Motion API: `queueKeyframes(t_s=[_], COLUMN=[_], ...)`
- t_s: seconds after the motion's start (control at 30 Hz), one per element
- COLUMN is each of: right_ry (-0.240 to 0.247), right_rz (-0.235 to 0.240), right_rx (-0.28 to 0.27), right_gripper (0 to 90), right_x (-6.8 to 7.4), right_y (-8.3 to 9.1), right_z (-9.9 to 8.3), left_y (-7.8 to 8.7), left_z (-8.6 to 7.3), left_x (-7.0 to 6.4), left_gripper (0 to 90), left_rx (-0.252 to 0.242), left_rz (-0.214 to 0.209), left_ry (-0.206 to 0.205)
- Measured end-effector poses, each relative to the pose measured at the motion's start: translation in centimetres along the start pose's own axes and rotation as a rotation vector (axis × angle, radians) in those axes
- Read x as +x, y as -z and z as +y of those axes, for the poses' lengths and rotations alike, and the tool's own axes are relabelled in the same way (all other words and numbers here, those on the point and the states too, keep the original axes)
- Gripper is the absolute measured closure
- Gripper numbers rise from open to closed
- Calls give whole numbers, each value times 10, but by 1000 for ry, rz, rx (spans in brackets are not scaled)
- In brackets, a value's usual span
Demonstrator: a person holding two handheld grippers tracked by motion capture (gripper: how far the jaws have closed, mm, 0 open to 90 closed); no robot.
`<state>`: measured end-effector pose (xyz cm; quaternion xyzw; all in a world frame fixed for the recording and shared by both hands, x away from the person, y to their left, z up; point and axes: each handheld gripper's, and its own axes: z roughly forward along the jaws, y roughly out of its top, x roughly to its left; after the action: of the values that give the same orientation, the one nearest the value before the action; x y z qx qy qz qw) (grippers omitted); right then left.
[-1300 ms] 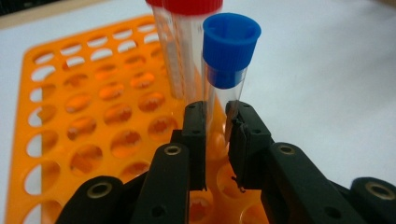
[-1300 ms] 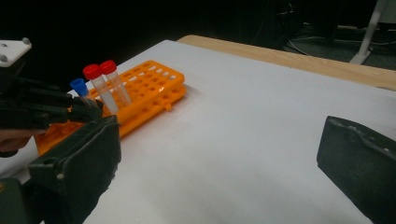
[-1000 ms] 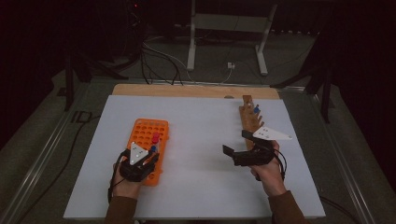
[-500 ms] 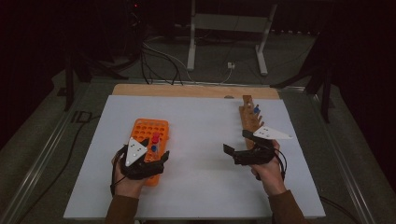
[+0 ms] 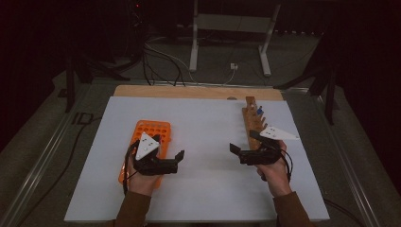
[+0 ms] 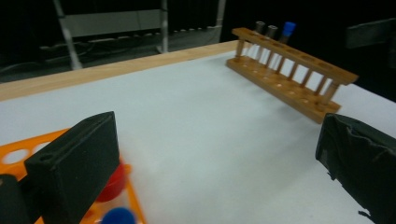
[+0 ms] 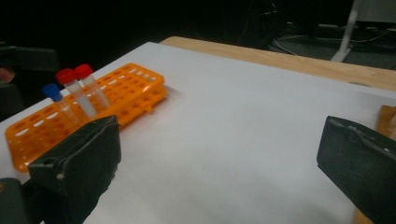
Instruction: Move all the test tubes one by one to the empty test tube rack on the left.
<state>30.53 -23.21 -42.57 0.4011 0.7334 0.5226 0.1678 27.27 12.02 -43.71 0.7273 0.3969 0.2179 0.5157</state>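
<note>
The left gripper [image 5: 178,157] hovered over the near end of the orange rack [image 5: 152,130], jaws spread and holding nothing. That rack lay toward the table's [image 5: 208,118] left edge, with two red-capped tubes [image 7: 74,77] and a blue-capped tube [image 7: 50,91] standing in it. The right gripper [image 5: 235,150] was also spread and empty, just beside the near end of the wooden rack [image 5: 252,122], which ran along the right edge toward the far corner.

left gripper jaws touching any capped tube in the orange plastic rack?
Apart. In the left gripper view the left gripper is open, white table between its jaws; the red-capped tube sits behind one jaw, ungripped, in the orange plastic rack.
</note>
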Motion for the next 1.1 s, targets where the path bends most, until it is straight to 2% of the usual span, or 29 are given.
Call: queueKeyframes(t_s=[0.13,0.3,0.57,0.8,0.93,1.03,1.1], right_ry=[6,-10,-29,-46,-70,-79,-56], right_rz=[-34,-73,-178,-277,-310,-335,-344], right_rx=[5,-5,-7,52,74,100,117], right_gripper=[0,0,0,31,95,262,381], right_x=[-7,-24,-61,-89,-102,-108,-111], right_y=[1,3,-6,-24,-35,-42,-47], right_z=[3,9,21,25,24,25,24], left_y=[-3,-5,-13,-15,-15,-15,-16], left_z=[-1,-3,-6,-9,-9,-9,-9], left_x=[-5,-14,-21,-22,-22,-23,-23], left_gripper=[5,6,10,9,9,9,9], left_rx=[5,8,41,39,36,40,43], left_rz=[-61,-109,-143,-138,-135,-131,-132], left_ry=[8,-13,-27,-5,1,-3,-1])
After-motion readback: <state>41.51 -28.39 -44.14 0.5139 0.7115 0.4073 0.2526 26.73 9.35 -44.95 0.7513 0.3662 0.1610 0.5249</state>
